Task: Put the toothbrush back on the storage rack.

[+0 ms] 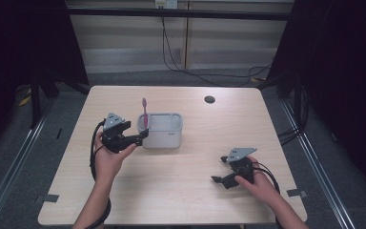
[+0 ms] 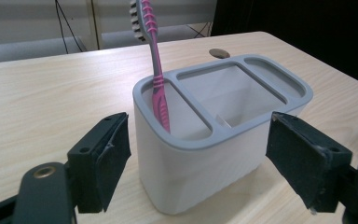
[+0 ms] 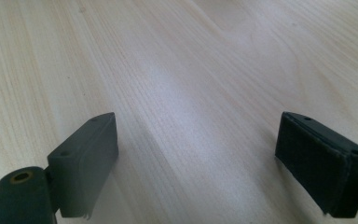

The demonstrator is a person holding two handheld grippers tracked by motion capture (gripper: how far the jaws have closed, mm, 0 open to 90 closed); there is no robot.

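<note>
Left gripper [image 1: 144, 135] hanging just left of the grey holder [image 1: 163, 131], jaws spread wide, nothing pinched. Pink toothbrush [image 1: 144, 113] leaning upright in the holder's left compartment, so could easily get knocked over. Right gripper [image 1: 218, 178] idle near-right over bare counter [image 1: 195, 191], jaws apart too.

From above our side we look forward and down on the whole table [image 1: 190, 191]. The left gripper view sits low and close, with the holder [image 2: 205, 163] just ahead between its jaws; the high view shares it. The right gripper view looks along its jaws, close over bare tabletop.
</note>
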